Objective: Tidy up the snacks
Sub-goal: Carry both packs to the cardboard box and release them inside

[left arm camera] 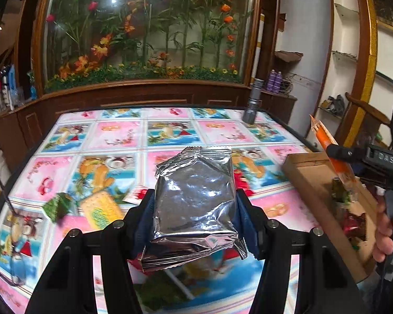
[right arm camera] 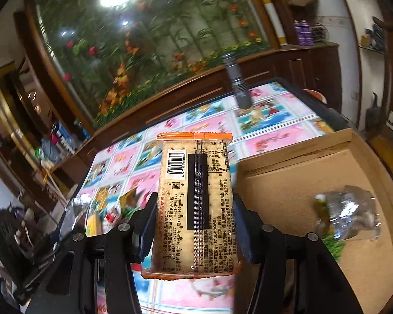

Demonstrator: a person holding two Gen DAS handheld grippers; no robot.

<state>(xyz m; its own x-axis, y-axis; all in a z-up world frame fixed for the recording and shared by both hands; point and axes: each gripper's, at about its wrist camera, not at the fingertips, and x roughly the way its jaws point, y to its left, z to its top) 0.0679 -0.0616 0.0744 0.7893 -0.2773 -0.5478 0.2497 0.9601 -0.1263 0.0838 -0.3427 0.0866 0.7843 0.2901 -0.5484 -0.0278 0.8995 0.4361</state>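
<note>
Both tools are mid-transfer: the left gripper [left arm camera: 195, 204] clamps a silver foil packet [left arm camera: 195, 201] above the table [left arm camera: 170, 133], the right gripper [right arm camera: 195, 214] grips an orange-edged cracker pack [right arm camera: 195, 204] beside the cardboard box [right arm camera: 288, 183], so the next move is probably carrying each over the box and releasing.

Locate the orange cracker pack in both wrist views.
Left wrist: cracker pack at right edge, edge-on, clamped in the right tongs above the cardboard box.
Right wrist: cracker pack dead centre, barcode side up, between the tongs.
Shared landmark: grey flashlight upright on the table's far side.
</note>
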